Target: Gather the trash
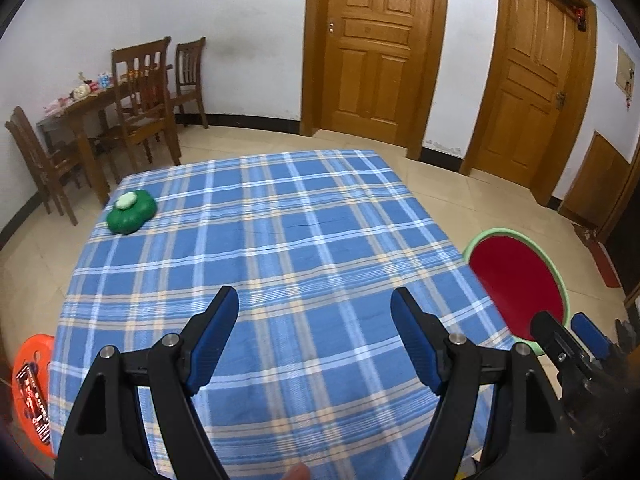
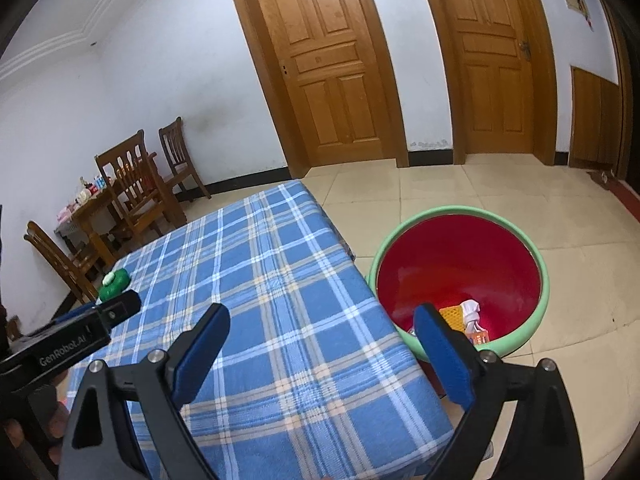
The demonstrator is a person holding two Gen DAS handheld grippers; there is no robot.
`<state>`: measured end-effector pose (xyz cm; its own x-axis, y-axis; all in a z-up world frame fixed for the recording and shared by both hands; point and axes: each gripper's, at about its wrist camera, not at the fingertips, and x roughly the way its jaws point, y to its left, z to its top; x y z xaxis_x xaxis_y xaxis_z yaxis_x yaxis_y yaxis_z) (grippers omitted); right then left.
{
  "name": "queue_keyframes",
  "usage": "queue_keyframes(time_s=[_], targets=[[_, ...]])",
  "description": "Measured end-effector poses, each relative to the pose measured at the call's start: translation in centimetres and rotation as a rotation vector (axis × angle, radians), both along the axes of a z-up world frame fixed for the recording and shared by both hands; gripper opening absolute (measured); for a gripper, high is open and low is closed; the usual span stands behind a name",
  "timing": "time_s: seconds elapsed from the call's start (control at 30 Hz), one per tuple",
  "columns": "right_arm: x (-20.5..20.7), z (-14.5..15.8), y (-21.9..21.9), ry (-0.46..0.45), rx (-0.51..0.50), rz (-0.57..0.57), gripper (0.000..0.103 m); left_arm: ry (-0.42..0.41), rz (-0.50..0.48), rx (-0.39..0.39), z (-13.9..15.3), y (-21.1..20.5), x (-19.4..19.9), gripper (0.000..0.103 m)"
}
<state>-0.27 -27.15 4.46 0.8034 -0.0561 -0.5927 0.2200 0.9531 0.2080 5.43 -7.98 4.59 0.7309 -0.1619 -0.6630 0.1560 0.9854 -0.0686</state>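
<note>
Both hand-held grippers, left [image 1: 314,312] and right [image 2: 322,330], gape wide and empty above the table [image 1: 280,240]; bin [image 2: 538,264] at two o'clock.

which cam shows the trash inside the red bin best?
Right wrist. It looks down into the red bin, showing a white crumpled piece and orange packaging at the bottom. Left wrist catches only the bin's rim and inner wall; contents are hidden.
</note>
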Motion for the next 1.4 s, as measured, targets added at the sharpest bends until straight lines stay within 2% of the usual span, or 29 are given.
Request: queue_keyframes(time_s=[0.53, 1.4], targets=[[-0.8, -0.7, 1.9, 0.012, -0.019, 0.018, 0.095, -0.001, 0.08, 0.009, -1.9, 2.8, -1.3, 0.078], [-0.9, -0.7, 2.3, 0.016, -0.019, 0.019, 0.095, 0.002, 0.088, -0.001, -2.0, 3.1, -1.2, 0.078]])
